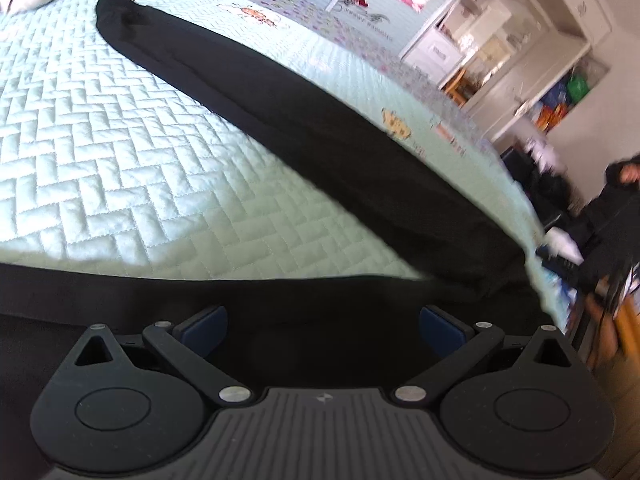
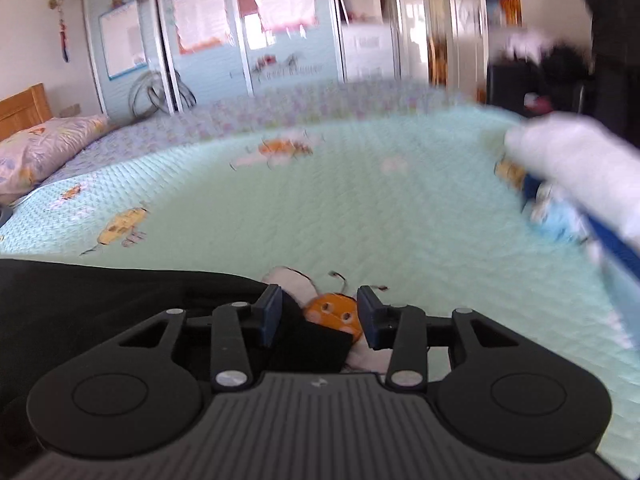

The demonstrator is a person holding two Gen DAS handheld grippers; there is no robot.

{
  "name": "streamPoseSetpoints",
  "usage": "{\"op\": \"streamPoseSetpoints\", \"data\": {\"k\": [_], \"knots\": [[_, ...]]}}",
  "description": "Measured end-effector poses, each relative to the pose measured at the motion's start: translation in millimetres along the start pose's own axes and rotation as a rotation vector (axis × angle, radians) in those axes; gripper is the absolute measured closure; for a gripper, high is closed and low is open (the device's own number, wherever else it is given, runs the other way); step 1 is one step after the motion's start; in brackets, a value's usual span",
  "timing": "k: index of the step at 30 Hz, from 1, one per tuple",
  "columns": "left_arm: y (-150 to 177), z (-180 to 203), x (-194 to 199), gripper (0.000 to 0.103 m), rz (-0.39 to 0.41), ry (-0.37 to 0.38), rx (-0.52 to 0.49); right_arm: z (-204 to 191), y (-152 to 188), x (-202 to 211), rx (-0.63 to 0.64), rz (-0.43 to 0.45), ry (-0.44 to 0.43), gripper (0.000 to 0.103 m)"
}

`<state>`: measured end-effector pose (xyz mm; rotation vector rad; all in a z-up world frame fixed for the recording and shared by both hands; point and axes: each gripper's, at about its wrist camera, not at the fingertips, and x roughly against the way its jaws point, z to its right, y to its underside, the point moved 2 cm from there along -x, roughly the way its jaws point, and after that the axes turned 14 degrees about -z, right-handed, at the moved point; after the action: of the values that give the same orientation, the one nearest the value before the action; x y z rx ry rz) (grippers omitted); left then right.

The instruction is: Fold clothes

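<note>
Black garment: lies on the bed as a long narrow strip from the far upper left of the left wrist view down to the near right; a second black band crosses the near foreground just in front of the left gripper.
Garment edges: the long strip's right edge runs close along the bed's right edge; its far end is rounded and sits near the patterned border.
Open room: a wide bare stretch of pale green quilt lies left of the strip; in the right wrist view the quilt beyond the garment is bare up to the far edge.
Left gripper: jaws wide apart, over black cloth; the pads press on nothing.
Right gripper: jaws partly apart; a corner of black cloth lies between them, against the left pad, clear of the right one. An orange ladybird print on the quilt shows in the gap.
Surroundings: pillow at the far left, sliding wardrobe doors behind the bed, a blurred white-sleeved arm at the right.
</note>
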<state>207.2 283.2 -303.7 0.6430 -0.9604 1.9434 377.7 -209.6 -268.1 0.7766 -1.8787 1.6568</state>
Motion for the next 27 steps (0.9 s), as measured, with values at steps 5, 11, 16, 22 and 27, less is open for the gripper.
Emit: {"op": "streamPoseSetpoints", "data": {"k": [5, 11, 16, 22, 27], "knots": [[-22, -7, 37, 0.001, 0.109, 0.051, 0.007, -55, 34, 48, -0.083, 0.109, -0.281, 0.041], [-99, -39, 77, 0.001, 0.31, -0.09, 0.092, -114, 79, 33, -0.08, 0.108, -0.464, 0.039], [-188, -97, 70, 0.003, 0.346, -0.194, 0.2, -114, 101, -6, -0.066, 0.035, -0.57, 0.034], [-259, -159, 46, 0.008, 0.398, 0.139, 0.367, -80, 98, -28, -0.254, -0.037, -0.754, 0.034], [-305, -183, -5, 0.007, 0.339, 0.013, 0.323, -79, 99, -31, -0.259, -0.035, -0.768, 0.034]]}}
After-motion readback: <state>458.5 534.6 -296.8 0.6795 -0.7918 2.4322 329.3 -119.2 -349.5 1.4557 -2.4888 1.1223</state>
